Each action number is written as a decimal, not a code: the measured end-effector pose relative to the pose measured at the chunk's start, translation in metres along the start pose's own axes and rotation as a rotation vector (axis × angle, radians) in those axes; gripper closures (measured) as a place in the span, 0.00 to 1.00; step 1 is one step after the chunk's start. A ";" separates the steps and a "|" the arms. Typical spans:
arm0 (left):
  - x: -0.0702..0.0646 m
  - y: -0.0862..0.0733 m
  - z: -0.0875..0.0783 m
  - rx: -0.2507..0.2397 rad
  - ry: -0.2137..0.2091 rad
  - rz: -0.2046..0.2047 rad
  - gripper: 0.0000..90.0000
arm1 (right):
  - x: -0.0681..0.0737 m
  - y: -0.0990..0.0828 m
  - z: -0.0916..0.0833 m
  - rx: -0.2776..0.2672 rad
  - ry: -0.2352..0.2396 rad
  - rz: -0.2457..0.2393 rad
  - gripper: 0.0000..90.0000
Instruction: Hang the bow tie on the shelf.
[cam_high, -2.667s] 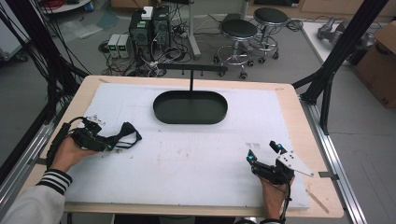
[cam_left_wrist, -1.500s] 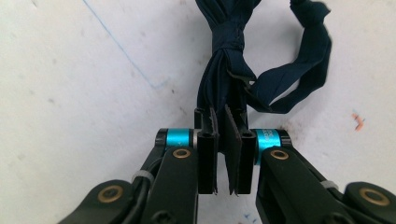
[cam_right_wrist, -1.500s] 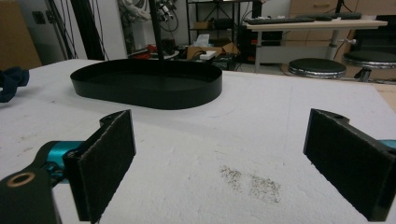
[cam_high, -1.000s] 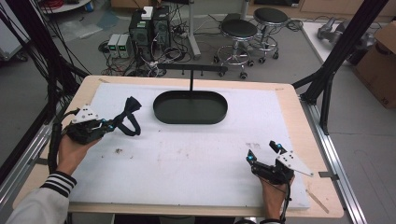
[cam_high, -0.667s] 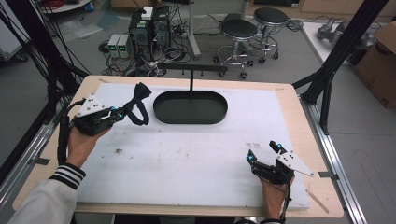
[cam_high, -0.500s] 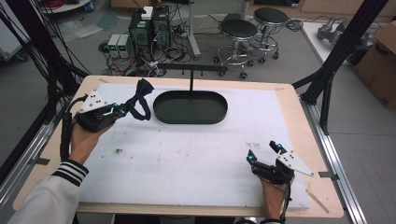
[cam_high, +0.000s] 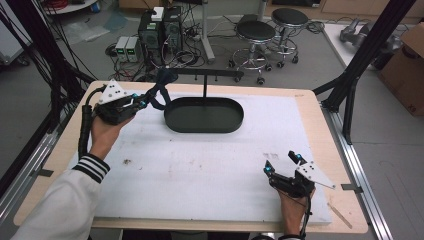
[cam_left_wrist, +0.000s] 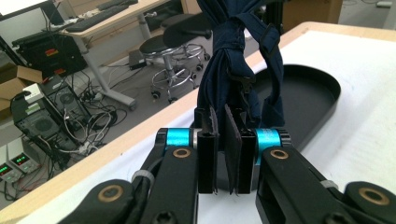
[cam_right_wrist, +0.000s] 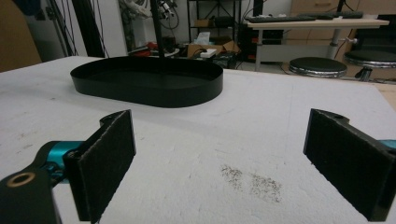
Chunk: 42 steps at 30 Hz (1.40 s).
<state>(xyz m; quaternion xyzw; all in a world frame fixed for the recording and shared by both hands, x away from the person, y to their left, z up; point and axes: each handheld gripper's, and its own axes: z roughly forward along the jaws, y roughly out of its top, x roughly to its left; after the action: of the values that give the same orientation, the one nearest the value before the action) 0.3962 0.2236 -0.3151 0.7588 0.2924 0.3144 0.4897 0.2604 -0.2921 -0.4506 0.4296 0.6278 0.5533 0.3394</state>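
One black oval tray (cam_high: 204, 115) on white mat (cam_high: 200, 170); one dark blue strap (cam_left_wrist: 238, 56); two grippers, left gripper (cam_high: 145, 101) and right gripper (cam_high: 281, 163); two round stools (cam_high: 256, 31) on floor behind table; two computer towers (cam_high: 160, 27); one cardboard box (cam_high: 407, 60)

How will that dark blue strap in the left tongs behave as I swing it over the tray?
Probably floppy: the dark blue strap bunches and folds above the left tongs, which are shut on it. It looks light, so it should sway. Its loose loops could catch the stand's crossbar above the black tray.
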 end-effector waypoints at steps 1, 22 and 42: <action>0.001 0.002 0.003 -0.009 0.004 0.000 0.93 | 0.000 0.000 0.000 0.000 0.000 0.001 0.09; 0.010 0.035 0.061 -0.001 0.042 0.036 0.93 | 0.000 0.000 0.000 -0.003 0.001 0.010 0.09; 0.017 0.022 0.081 0.001 0.125 0.030 0.92 | 0.000 0.000 0.000 0.000 0.004 0.014 0.09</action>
<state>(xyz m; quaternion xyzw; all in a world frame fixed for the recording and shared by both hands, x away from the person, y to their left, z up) 0.4722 0.1833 -0.3177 0.7422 0.3113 0.3684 0.4653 0.2603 -0.2927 -0.4507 0.4328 0.6254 0.5565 0.3344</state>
